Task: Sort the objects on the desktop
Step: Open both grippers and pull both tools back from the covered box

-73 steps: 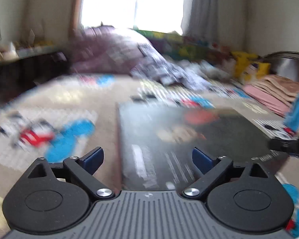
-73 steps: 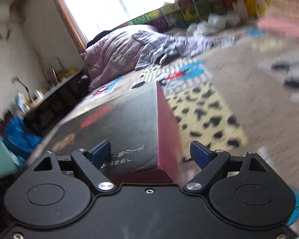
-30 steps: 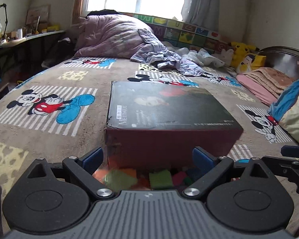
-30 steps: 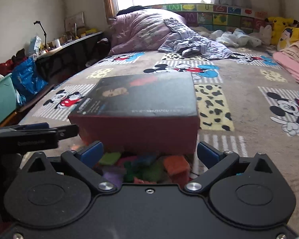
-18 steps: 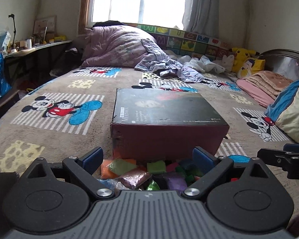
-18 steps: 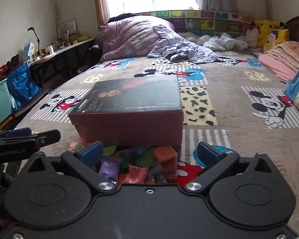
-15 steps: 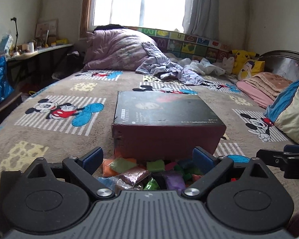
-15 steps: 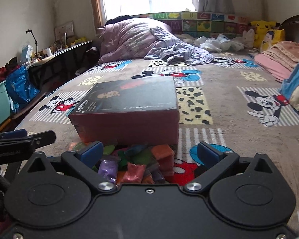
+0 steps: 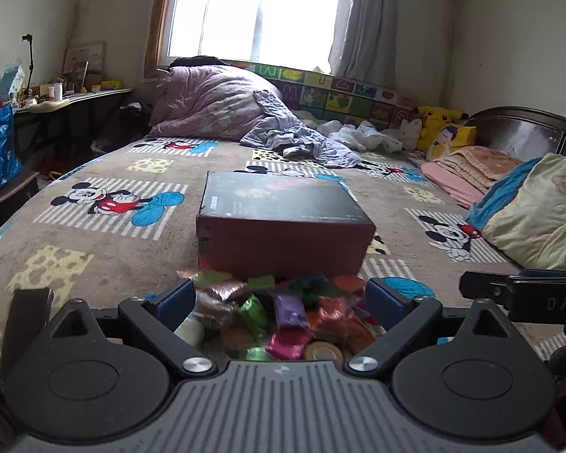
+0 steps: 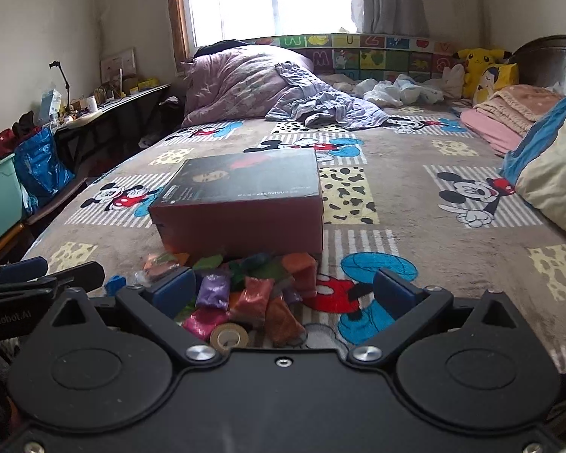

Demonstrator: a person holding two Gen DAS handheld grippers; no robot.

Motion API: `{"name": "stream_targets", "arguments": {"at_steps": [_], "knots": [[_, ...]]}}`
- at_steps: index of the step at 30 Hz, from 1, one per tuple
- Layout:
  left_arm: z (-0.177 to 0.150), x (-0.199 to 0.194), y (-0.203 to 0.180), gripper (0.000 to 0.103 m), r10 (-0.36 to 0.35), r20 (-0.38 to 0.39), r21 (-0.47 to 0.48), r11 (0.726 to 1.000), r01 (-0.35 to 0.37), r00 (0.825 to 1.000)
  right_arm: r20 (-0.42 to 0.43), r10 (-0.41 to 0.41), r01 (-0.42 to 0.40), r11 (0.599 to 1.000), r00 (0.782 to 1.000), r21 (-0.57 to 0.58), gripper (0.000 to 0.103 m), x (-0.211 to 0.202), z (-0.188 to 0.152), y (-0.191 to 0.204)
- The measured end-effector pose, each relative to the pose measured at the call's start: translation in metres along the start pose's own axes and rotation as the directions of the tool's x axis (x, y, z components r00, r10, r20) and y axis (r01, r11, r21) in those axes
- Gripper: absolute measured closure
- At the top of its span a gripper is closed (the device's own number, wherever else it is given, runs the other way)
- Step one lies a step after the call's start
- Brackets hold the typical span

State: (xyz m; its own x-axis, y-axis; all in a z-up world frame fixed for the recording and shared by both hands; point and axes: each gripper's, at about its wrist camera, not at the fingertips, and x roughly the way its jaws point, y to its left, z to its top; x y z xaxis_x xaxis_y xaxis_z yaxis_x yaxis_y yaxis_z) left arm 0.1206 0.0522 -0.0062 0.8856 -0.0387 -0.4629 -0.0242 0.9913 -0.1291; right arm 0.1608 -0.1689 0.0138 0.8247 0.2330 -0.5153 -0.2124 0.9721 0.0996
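Observation:
A dark box with red sides (image 9: 283, 222) lies on the Mickey Mouse bedspread, also in the right wrist view (image 10: 241, 204). In front of it lies a pile of small coloured packets (image 9: 286, 309) (image 10: 245, 294) with a roll of tape (image 9: 324, 351) (image 10: 229, 336). My left gripper (image 9: 281, 298) is open and empty, just in front of the pile. My right gripper (image 10: 283, 287) is open and empty, over the pile's right side. Each gripper shows at the edge of the other's view.
A pillow with a blue edge (image 9: 532, 211) lies at the right. A crumpled quilt (image 9: 215, 109) and clothes lie at the far end under the window. A cluttered desk (image 10: 105, 109) and a blue bag (image 10: 37, 166) stand off the bed's left side.
Both grippers have pulled back from the box and away from its sides. The coloured packets and the tape roll have come into view in front of the box.

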Motion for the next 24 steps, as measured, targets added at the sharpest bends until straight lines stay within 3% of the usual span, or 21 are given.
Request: {"name": "stream_targets", "arguments": {"at_steps": [9, 24], "knots": [[-0.02, -0.044, -0.007, 0.006, 0.044, 0.013, 0.037, 0.998, -0.044, 0.999, -0.017, -0.005, 0.005, 1.0, 1.0, -0.001, 0.001, -0.034, -0.025, 0.01], [-0.028, -0.078, -0.006, 0.006, 0.01, 0.047, 0.034, 0.999, -0.012, 0.999, -0.045, -0.015, 0.014, 1.0, 0.999, -0.02, 0.001, -0.053, -0.038, 0.025]]}}
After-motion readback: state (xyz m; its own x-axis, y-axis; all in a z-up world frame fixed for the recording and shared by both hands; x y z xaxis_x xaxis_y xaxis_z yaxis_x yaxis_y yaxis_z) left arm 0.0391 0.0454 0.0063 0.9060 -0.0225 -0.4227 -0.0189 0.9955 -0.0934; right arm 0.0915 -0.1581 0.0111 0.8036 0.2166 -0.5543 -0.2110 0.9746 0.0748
